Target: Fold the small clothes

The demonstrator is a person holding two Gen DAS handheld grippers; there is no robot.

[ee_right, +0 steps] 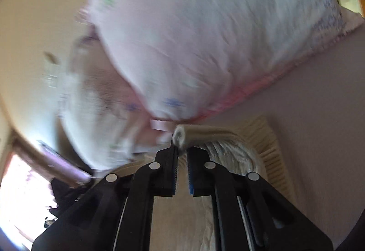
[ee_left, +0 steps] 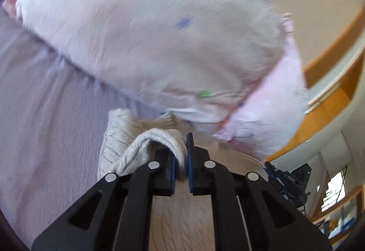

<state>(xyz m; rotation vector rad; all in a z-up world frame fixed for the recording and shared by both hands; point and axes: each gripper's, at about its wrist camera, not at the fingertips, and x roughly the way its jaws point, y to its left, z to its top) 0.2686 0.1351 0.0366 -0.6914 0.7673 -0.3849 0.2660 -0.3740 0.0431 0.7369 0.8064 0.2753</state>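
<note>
Clearly we have the beige knit garment [ee_left: 127, 148] pinched in both tools: our left gripper [ee_left: 181, 159] is nearly closed on a rolled hem at 12 o'clock of its fingers, and our right gripper [ee_right: 181, 155] clamps a bunched edge [ee_right: 182, 134] the same way. It hangs between us above the lilac bedsheet [ee_left: 45, 114], with the pink pillow [ee_left: 148, 34] beyond at 12 o'clock. We judge the knit light, soft and stretchy, likely to sag; gripping at the ribbed hem [ee_right: 271, 148] corners should keep it square

Both close; shared pillow [ee_left: 148, 29]
</note>
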